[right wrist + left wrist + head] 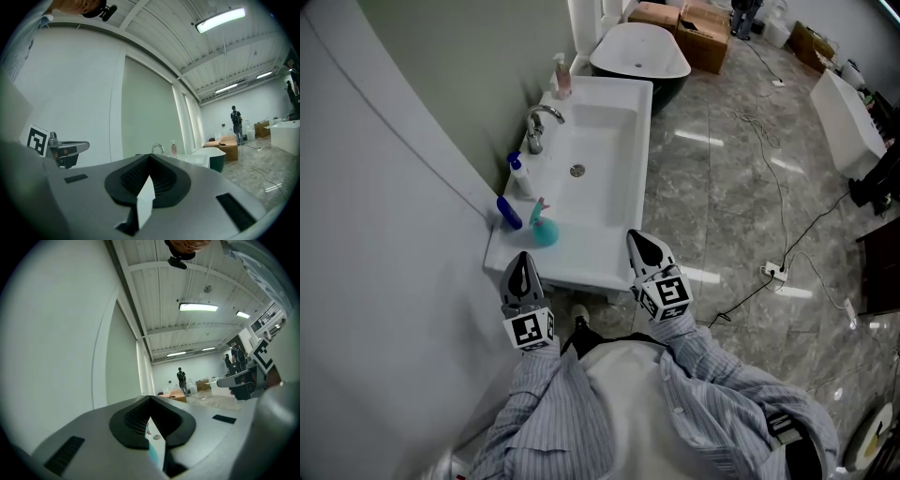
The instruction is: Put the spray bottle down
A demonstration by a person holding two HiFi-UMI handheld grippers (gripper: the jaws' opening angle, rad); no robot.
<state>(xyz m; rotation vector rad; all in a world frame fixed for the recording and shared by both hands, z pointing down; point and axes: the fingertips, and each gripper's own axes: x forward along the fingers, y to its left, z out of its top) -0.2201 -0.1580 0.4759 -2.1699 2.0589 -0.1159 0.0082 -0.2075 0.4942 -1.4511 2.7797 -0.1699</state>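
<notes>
The spray bottle (544, 228) stands upright on the near left corner of the white washbasin (630, 141), on its flat rim. It is teal, with a round body and a narrow trigger head. No gripper touches it.

Just beside it, toward the wall (394, 187), stands a dark blue bottle (509, 214). Further along the same rim are a white bottle with a blue cap (521, 176), then a curved metal faucet (539, 122), and at the far end of the basin a pink pump bottle (562, 77). The basin is a long rectangle with a smooth, glossy surface and a round drain (577, 171) in the middle.

The left gripper (523, 267) is in front of the basin's near edge, close to the spray bottle but apart from it. Its jaws are pressed together with nothing between them. The right gripper (645, 246) is at the basin's near right corner, also clenched and empty.

Beyond the basin's far end is an oval bathtub (639, 52), white inside and dark outside, and behind it are cardboard boxes (703, 33). To the right of the basin the floor (722, 187) is polished grey stone with veins. A thin cable (780, 187) runs over it to a white power strip (772, 272).
</notes>
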